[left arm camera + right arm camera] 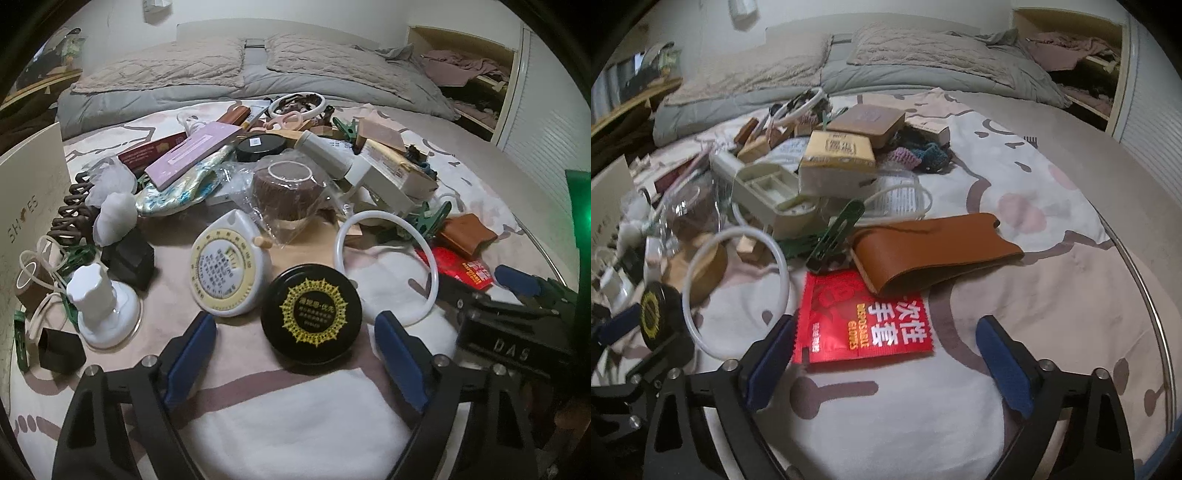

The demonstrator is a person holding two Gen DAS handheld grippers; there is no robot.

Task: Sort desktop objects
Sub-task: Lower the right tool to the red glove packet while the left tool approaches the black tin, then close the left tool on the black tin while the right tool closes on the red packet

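Note:
In the left wrist view a black round tin (311, 321) with a gold emblem lies flat on the patterned blanket (295, 417). My left gripper (295, 320) straddles it, open, with a small gap between each blue pad and the tin's rim. In the right wrist view a red packet of disposable gloves (864, 321) lies flat on the blanket. My right gripper (886, 326) is open around the packet's near half. Its left fingertip (783, 332) sits right at the packet's left edge and the right one stands well clear. Each gripper shows at the edge of the other's view.
A white ring (388, 266) and a white tape measure (229, 266) lie just beyond the tin. A brown leather pouch (934, 251) and a green clip (838, 229) lie behind the packet. A heap of boxes and small items fills the middle; a shoe box (33, 206) stands left.

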